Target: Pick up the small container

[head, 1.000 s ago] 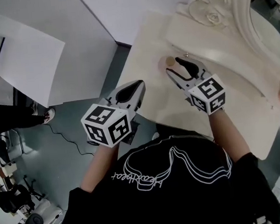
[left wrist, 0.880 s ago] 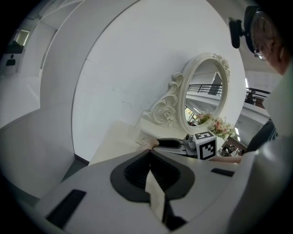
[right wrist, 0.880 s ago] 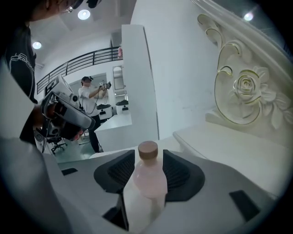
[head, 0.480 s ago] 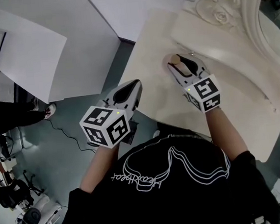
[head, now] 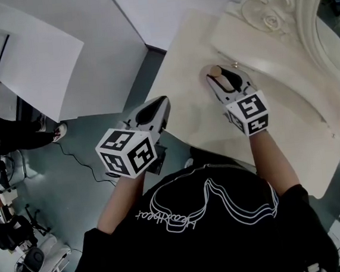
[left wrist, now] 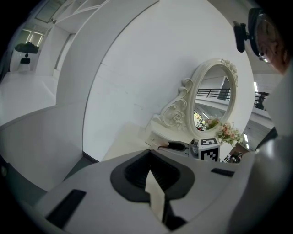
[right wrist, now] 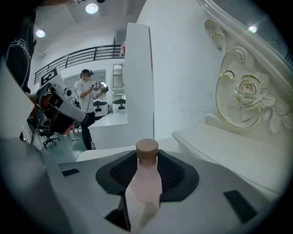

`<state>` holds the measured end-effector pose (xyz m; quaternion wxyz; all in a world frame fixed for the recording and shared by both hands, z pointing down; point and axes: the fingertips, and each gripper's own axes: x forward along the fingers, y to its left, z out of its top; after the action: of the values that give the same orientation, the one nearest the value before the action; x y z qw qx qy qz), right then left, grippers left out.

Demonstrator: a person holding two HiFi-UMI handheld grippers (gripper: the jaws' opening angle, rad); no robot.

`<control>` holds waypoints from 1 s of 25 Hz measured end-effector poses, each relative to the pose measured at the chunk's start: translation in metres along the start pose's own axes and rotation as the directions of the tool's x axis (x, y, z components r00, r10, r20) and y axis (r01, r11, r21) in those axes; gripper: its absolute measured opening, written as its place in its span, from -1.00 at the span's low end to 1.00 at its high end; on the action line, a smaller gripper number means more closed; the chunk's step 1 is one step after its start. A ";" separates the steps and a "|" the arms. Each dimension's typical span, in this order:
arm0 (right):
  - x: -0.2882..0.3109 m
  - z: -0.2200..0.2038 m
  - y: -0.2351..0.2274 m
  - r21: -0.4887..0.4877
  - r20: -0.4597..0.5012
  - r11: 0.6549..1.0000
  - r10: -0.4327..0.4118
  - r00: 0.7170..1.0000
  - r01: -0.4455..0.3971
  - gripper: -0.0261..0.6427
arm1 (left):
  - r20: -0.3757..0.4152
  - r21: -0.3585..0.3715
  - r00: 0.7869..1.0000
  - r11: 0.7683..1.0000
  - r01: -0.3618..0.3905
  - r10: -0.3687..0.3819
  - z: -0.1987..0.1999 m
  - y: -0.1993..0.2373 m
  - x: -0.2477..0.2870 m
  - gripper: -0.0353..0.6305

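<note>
The small container (head: pixel 214 71) is a pale pink bottle (right wrist: pixel 146 180) with a round wooden cap, standing on the cream vanity top (head: pixel 184 101). My right gripper (head: pixel 224 74) reaches over the table, and its jaws are closing with the bottle between them. In the right gripper view the pads (right wrist: pixel 120 208) lie against the bottle's lower body and the cap stands above the jaws. My left gripper (head: pixel 157 105) hangs off the table's left edge over the floor. It is shut, with nothing in it (left wrist: pixel 152 176).
An ornate cream mirror frame (head: pixel 268 9) rises at the back right of the vanity, close behind the bottle. White panels (head: pixel 38 67) and grey floor (head: pixel 93 146) lie to the left. A person (right wrist: pixel 87 103) stands far off in the right gripper view.
My right gripper has slid forward around the bottle and its jaws have narrowed onto it. The left gripper has barely moved.
</note>
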<state>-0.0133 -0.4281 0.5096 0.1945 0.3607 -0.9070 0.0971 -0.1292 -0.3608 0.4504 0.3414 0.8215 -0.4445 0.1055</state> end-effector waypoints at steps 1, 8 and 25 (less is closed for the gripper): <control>0.000 0.000 0.000 0.002 0.000 1.000 -0.001 1.000 0.001 -0.50 | 0.000 -0.001 1.000 1.000 0.000 0.000 -0.001 0.000 0.000 -0.89; 0.001 -0.001 -0.003 0.030 0.003 0.999 -0.022 1.000 0.022 -0.51 | -0.002 0.002 1.000 1.000 0.000 0.000 -0.006 -0.005 -0.006 -0.89; -0.066 0.057 0.047 0.043 0.074 0.999 -0.015 0.997 0.012 -0.50 | 0.084 0.072 0.996 0.997 0.024 -0.030 -0.009 -0.040 -0.070 -0.88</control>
<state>-0.0184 -0.3721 0.4281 0.1535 0.3743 -0.9089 0.1016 -0.1368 -0.2939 0.4052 0.2942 0.8427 -0.4435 0.0817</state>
